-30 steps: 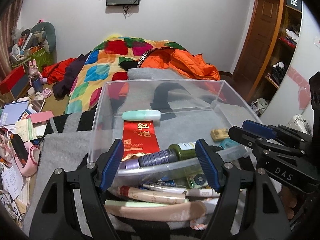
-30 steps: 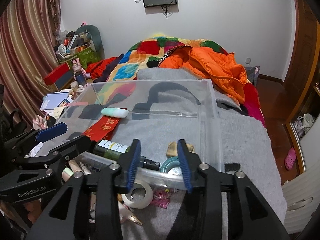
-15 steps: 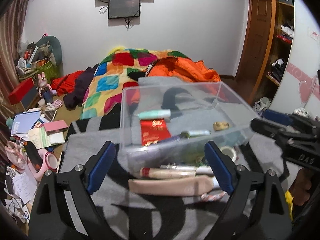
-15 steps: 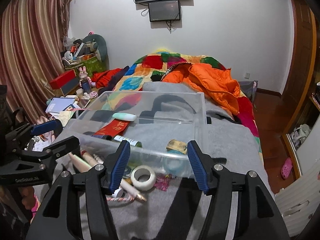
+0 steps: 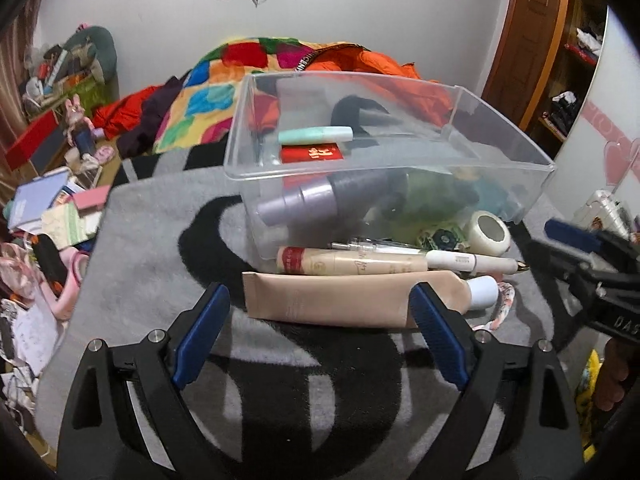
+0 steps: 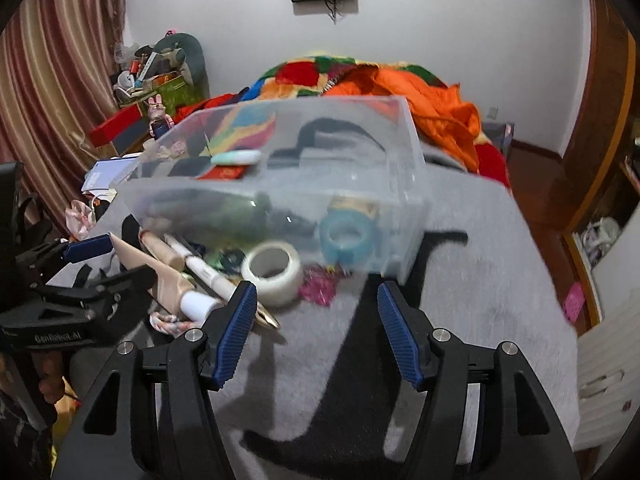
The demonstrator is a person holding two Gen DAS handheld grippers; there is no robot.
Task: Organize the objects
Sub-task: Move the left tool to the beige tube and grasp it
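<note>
A clear plastic bin (image 5: 516,152) (image 6: 408,168) stands on the grey blanket. It holds a mint tube (image 5: 316,135), a red packet (image 5: 312,153), a dark bottle (image 5: 320,200) and a blue tape roll (image 6: 346,240). In front of it lie a beige tube (image 5: 344,300), a slimmer cream tube (image 5: 352,261), a white pen (image 5: 468,259), a white tape roll (image 5: 490,233) (image 6: 273,266) and a pink trinket (image 6: 320,286). My left gripper (image 5: 320,338) is open and empty, just short of the beige tube. My right gripper (image 6: 318,338) is open and empty, near the white tape roll.
A grey blanket with black markings (image 5: 160,240) covers the bed; a colourful quilt (image 5: 208,92) and an orange jacket (image 6: 432,100) lie behind the bin. Books and clutter (image 5: 48,208) crowd the floor on the left. A wooden door (image 5: 528,32) stands at the right.
Both grippers have pulled back from the bin's front wall and opened wider. The loose items in front of the bin now show in full.
</note>
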